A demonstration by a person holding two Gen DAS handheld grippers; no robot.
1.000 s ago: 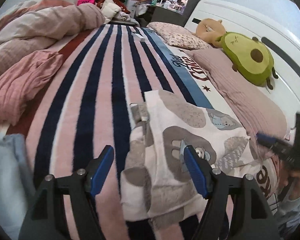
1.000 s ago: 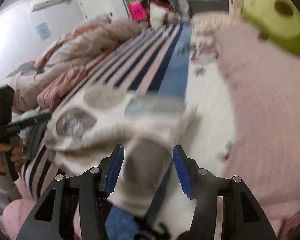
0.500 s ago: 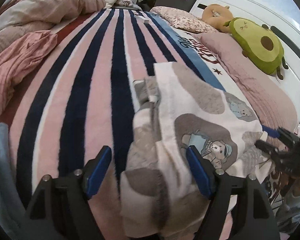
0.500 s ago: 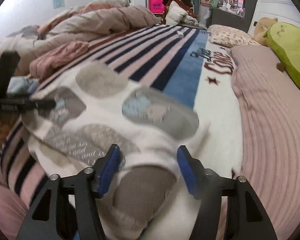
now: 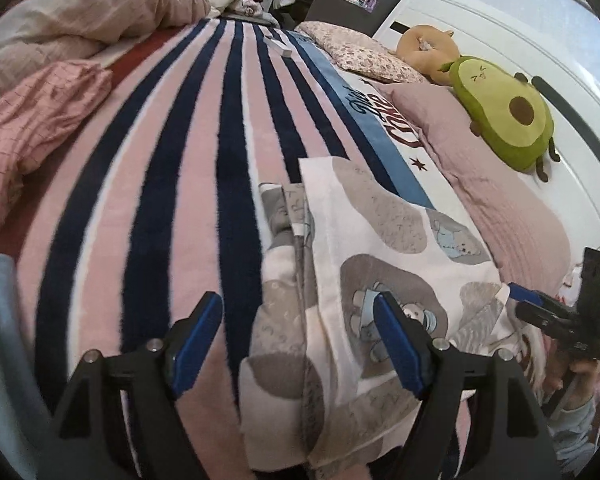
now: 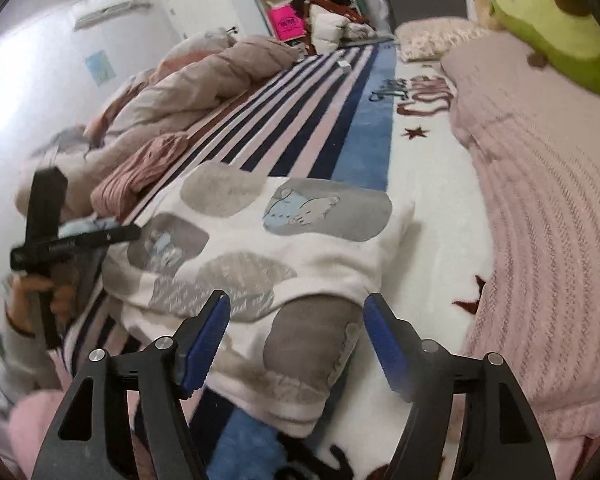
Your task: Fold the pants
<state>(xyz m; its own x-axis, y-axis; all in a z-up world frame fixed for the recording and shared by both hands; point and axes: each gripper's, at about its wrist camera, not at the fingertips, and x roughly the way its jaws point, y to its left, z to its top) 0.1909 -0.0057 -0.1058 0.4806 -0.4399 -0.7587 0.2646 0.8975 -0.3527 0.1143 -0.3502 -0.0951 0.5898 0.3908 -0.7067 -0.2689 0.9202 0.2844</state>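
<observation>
The pants (image 5: 364, 280) are white with grey patches and bear prints. They lie folded over on the striped blanket (image 5: 172, 200) near the bed's front edge. My left gripper (image 5: 298, 340) is open, its blue pads either side of the pants' left edge, just above the cloth. My right gripper (image 6: 296, 340) is open above the waistband end of the pants (image 6: 268, 248). Each gripper shows in the other view: the right one at the pants' right corner (image 5: 560, 316), the left one beside the pants (image 6: 72, 240).
A pink pillow (image 5: 500, 200) and an avocado plush (image 5: 504, 116) lie along the white headboard on the right. A crumpled pink cloth (image 5: 32, 128) and a duvet (image 5: 80, 20) lie at the left. A light blue cloth (image 5: 0, 320) sits at the front left.
Both grippers have drawn back a little from the pants and steadied. The right view swung left then settled over the waistband end. The pants lie as before.
</observation>
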